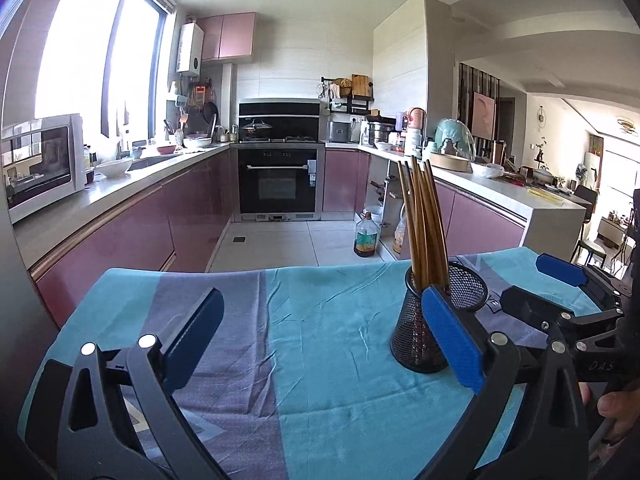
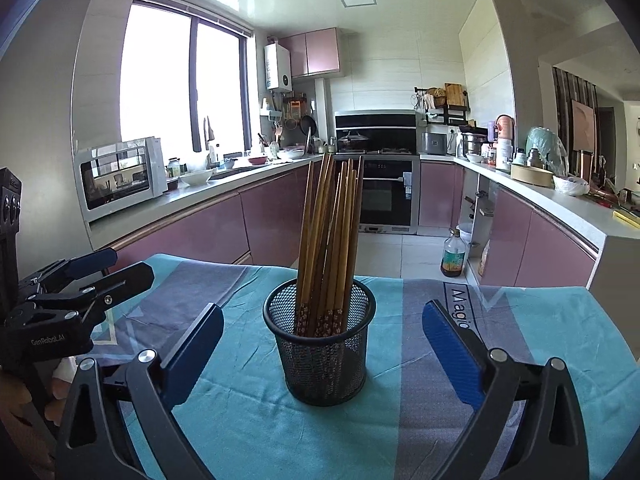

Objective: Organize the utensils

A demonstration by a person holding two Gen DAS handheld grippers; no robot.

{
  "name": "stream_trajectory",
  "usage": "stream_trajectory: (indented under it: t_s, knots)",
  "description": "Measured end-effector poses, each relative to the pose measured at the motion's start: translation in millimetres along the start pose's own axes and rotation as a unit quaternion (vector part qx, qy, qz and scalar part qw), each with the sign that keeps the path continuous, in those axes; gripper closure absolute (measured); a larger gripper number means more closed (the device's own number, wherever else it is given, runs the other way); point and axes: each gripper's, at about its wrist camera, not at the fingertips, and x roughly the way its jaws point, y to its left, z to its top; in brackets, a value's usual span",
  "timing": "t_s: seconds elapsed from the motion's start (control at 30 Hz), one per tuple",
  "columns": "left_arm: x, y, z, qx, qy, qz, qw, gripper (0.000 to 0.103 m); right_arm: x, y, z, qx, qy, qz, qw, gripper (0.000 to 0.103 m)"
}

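While both tools are held low over the blue and grey striped cloth (image 2: pixel 256 412), the right gripper (image 2: pixel 322 354) is seen with its jaws spread wide and nothing pinched. The black wire-mesh cylindrical holder (image 2: pixel 320 344) is placed upright just ahead of it, centred between the blue-padded fingers (image 2: pixel 452 356) but apart from both. A bundle of brown wooden chopsticks (image 2: pixel 330 240) is stood in the holder, patterned ends down, leaning slightly and fanned at the top. The left gripper (image 1: pixel 320 340) is likewise spread and empty; from its view the holder is found just beyond its right finger. Farther off, a pink-fronted kitchen counter (image 2: pixel 208 208), a white microwave (image 2: pixel 120 176) and a black built-in oven (image 2: pixel 384 192) are seen.
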Motion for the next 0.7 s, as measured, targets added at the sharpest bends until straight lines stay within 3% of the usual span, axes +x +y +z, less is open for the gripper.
stream_trajectory:
  t_s: [0.43, 0.7]
  knots:
    - [-49, 0, -9, -0.007, -0.052, 0.035, 0.998, 0.005, -30, 14, -6, -0.017, -0.049, -0.017, 0.998, 0.007]
    - [-60, -1, -7, -0.016, -0.06, 0.037, 0.9974, 0.005, -37, 17, -8, -0.019, -0.062, -0.018, 0.998, 0.007]
